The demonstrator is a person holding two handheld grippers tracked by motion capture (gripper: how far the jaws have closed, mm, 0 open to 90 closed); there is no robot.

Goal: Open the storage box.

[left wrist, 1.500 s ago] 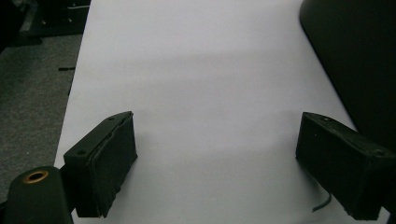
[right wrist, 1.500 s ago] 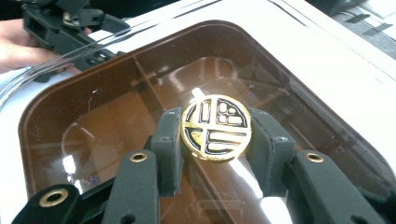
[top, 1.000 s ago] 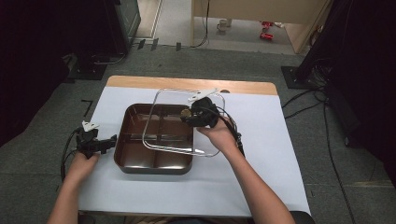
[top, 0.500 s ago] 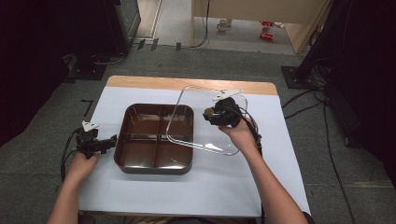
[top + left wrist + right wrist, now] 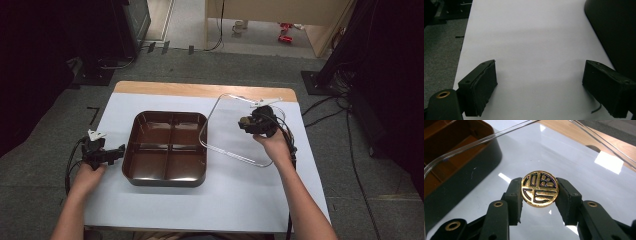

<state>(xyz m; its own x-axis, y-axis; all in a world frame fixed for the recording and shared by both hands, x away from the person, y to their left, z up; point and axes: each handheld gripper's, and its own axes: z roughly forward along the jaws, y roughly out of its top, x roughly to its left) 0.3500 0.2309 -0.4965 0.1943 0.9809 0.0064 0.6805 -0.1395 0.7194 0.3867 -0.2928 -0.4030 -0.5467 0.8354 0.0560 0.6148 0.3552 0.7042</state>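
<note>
A brown four-compartment tray [image 5: 165, 181] sits uncovered on the white table [image 5: 235, 200]. To its right, a clear lid [image 5: 225, 125] is held tilted above the table, its left edge near the tray's right rim. My right gripper [image 5: 248, 122] is shut on the lid's round gold knob [image 5: 539, 188], which has a dark pattern. The lid's clear surface [image 5: 579, 155] spreads beyond the right gripper [image 5: 539, 195], with the tray [image 5: 461, 172] to its left. My left gripper [image 5: 117, 151] rests open just left of the tray. Only white table lies between the left gripper's [image 5: 539, 75] jaws, with the tray wall [image 5: 616, 30] at the right.
A wooden strip [image 5: 200, 90] runs along the table's far edge. Cables [image 5: 325, 112] trail over the grey floor to the right. Dark equipment stands at the left and right of the room.
The right gripper has carried the clear lid to the right, off the tray, so the tray now lies uncovered. The left gripper has not moved.
</note>
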